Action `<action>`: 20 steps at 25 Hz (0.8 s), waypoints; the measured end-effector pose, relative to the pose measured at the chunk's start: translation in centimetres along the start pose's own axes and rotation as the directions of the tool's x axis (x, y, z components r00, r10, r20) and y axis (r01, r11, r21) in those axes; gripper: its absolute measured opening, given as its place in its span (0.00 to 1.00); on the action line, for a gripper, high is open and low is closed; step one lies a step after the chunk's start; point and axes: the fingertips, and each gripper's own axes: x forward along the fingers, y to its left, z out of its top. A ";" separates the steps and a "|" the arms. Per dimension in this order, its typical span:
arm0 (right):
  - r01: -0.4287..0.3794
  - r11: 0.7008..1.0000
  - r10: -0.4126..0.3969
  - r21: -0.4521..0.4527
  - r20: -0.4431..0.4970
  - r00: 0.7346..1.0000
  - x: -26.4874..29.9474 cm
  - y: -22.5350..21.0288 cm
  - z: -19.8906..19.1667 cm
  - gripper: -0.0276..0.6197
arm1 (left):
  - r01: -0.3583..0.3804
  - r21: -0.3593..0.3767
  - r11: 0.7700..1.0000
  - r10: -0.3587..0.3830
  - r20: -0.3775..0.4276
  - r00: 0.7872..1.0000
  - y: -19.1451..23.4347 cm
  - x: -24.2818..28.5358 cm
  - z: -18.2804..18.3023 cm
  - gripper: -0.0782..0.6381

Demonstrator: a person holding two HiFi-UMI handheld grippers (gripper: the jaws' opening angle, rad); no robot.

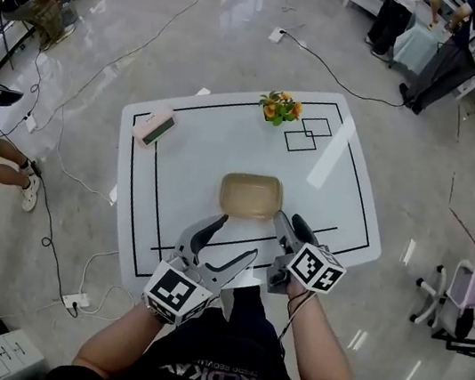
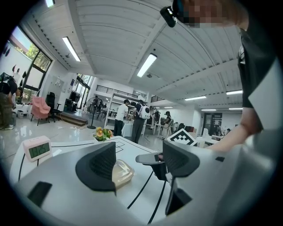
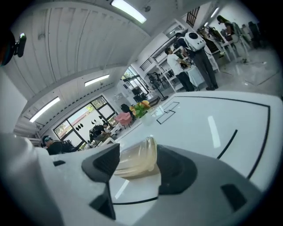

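Observation:
A shallow translucent beige container (image 1: 251, 194) lies in the middle of the white table (image 1: 200, 147). My right gripper (image 1: 290, 223) stands open at the container's near right corner. In the right gripper view the container (image 3: 137, 160) shows in the gap ahead of the right gripper (image 3: 140, 170); whether a finger touches it I cannot tell. My left gripper (image 1: 231, 239) is open near the table's front edge, a little short of the container and holding nothing. In the left gripper view the container (image 2: 121, 171) sits beyond the left finger of the left gripper (image 2: 139, 163).
A pink clock (image 1: 154, 126) rests at the table's far left and a small pot of flowers (image 1: 280, 107) at the far middle. Black lines mark the tabletop. Cables run over the floor, people stand at the back, and a stool (image 1: 463, 295) is at the right.

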 end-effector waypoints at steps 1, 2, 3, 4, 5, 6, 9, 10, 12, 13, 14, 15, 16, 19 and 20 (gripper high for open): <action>0.009 1.000 -0.009 0.015 -0.013 1.000 0.3 -0.5 -0.5 0.43 | -0.005 -0.003 1.000 0.005 -0.003 1.000 0.1 0.1 -0.1 0.56; 0.019 0.999 -0.018 0.031 -0.027 0.999 0.6 -1.1 -0.9 0.43 | -0.009 -0.006 1.000 0.009 -0.007 1.000 0.1 0.3 -0.2 0.56; 0.027 0.998 -0.025 0.048 -0.040 0.999 0.9 -1.6 -1.3 0.43 | -0.012 -0.008 1.000 0.012 -0.011 1.000 0.2 0.5 -0.3 0.56; 0.031 0.997 -0.028 0.067 -0.053 0.998 1.1 -2.0 -1.8 0.43 | -0.014 -0.010 1.000 0.014 -0.015 1.000 0.2 0.6 -0.6 0.56; 0.033 0.996 -0.028 0.086 -0.064 0.998 1.4 -2.3 -2.3 0.43 | -0.016 -0.013 1.000 0.015 -0.019 1.000 0.3 0.7 -0.8 0.56; 0.034 0.994 -0.026 0.105 -0.074 0.997 1.7 -2.5 -2.7 0.43 | -0.017 -0.016 1.000 0.017 -0.022 1.000 0.4 0.8 -1.0 0.56; 0.036 0.988 -0.022 0.147 -0.093 0.995 2.4 -2.7 -3.5 0.43 | -0.022 -0.028 0.999 0.021 -0.031 0.999 0.6 1.1 -1.5 0.56; 0.038 0.986 -0.022 0.160 -0.097 0.995 2.6 -2.8 -3.7 0.43 | -0.023 -0.030 0.999 0.022 -0.034 0.999 0.6 1.2 -1.7 0.56; 0.044 0.981 -0.024 0.187 -0.106 0.994 3.0 -3.1 -4.0 0.43 | -0.028 -0.035 0.999 0.026 -0.041 0.999 0.7 1.3 -2.0 0.56; 0.048 0.978 -0.026 0.201 -0.110 0.994 3.3 -3.2 -4.2 0.43 | -0.029 -0.036 0.999 0.028 -0.044 0.999 0.8 1.4 -2.0 0.56; 0.051 0.976 -0.027 0.213 -0.114 0.993 3.5 -3.3 -4.3 0.43 | -0.029 -0.036 0.999 0.028 -0.046 0.999 0.8 1.5 -2.1 0.56; 0.053 0.974 -0.028 0.222 -0.117 0.993 3.7 -3.3 -4.4 0.43 | -0.029 -0.037 0.999 0.027 -0.048 0.998 0.8 1.6 -2.1 0.56; 0.055 0.972 -0.028 0.227 -0.118 0.993 3.8 -3.4 -4.4 0.43 | -0.029 -0.039 0.999 0.028 -0.050 0.998 0.8 1.7 -2.2 0.56; 0.063 0.969 -0.034 0.238 -0.125 0.992 4.1 -3.6 -4.6 0.43 | -0.033 -0.050 0.998 0.031 -0.053 0.998 0.9 1.8 -2.5 0.56; 0.064 0.968 -0.034 0.243 -0.128 0.991 4.2 -3.6 -4.7 0.43 | -0.034 -0.051 0.998 0.031 -0.054 0.998 1.0 1.8 -2.5 0.56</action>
